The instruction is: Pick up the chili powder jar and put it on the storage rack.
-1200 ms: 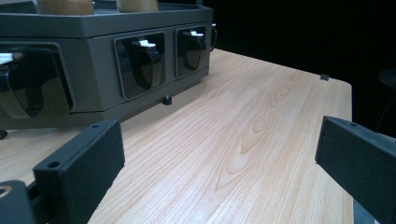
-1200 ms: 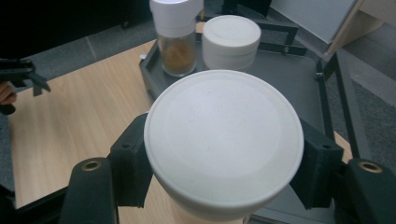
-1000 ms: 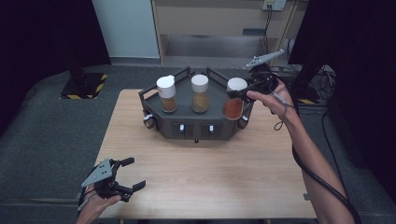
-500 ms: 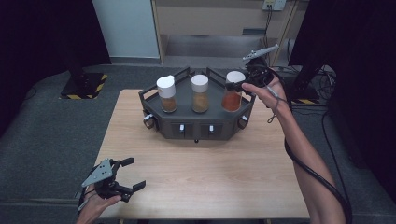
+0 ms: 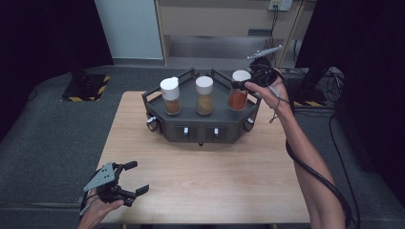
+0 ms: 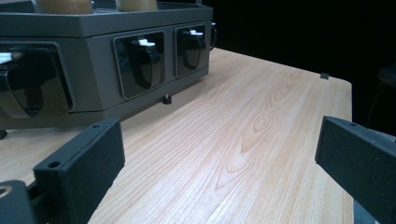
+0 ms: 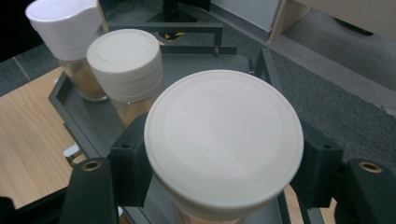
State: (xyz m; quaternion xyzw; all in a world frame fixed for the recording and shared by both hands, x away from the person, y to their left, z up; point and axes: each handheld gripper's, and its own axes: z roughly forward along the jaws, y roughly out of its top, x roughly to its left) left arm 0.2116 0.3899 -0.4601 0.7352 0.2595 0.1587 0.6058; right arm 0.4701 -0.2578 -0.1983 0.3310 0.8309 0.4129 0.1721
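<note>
White-capped and glass, the red spice jar at the rack's right end is sitting clamped in our right gripper, and we are risking tipping it into the neighbouring jar.

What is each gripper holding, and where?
The right gripper is clamped on the rightmost spice jar, on the sides of its white lid. The left gripper is open over the table, holding nothing.

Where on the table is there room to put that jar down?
The widest bare patch of the table lies between the dark rack and the near edge, right of the left gripper. The rack top is crowded: the right gripper clamps the red-filled jar beside two other jars.
</note>
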